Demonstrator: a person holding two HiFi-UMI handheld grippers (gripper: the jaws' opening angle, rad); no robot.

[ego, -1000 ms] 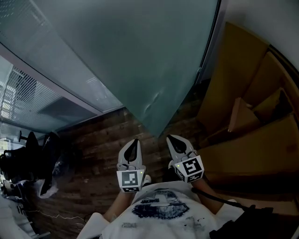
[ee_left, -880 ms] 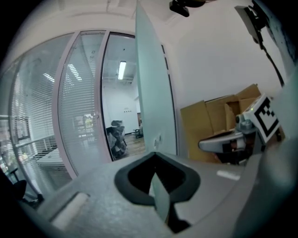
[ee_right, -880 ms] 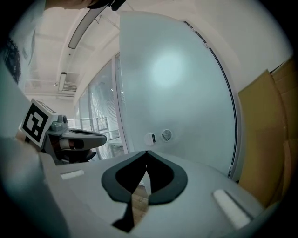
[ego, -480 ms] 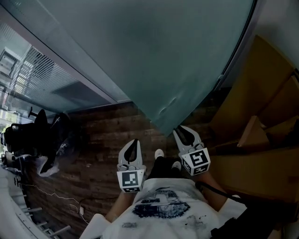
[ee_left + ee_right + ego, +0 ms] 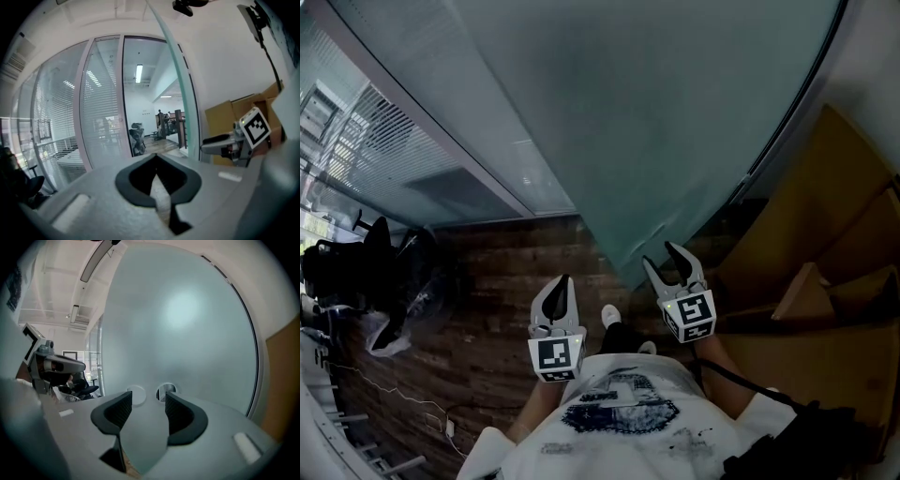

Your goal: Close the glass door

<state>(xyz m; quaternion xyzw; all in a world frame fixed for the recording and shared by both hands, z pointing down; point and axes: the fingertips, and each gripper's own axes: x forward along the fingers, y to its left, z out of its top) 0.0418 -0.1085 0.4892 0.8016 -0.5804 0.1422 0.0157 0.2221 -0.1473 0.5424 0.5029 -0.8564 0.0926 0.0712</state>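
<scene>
The frosted glass door (image 5: 609,122) fills the upper head view, its lower corner just above my hands. My right gripper (image 5: 661,255) sits close under that corner, and its jaws have just been opening. They stand apart with nothing between them. In the right gripper view the door (image 5: 187,324) faces the right gripper (image 5: 148,401), with two round fittings (image 5: 166,391) just past the fingertips. My left gripper (image 5: 560,281) is shut and empty, left of the door's corner. In the left gripper view the left gripper (image 5: 156,159) points past the door's edge (image 5: 180,93) into an office.
Cardboard boxes (image 5: 825,281) are stacked at the right. A glass partition with blinds (image 5: 356,141) runs along the left, with a black office chair (image 5: 356,272) and cables (image 5: 356,375) on the wooden floor (image 5: 506,281). The person's shoe (image 5: 609,317) shows between the grippers.
The right gripper's jaws went from shut to wide apart. The door's far edge has swung to the right in the head view. Both grippers moved forward with it.
</scene>
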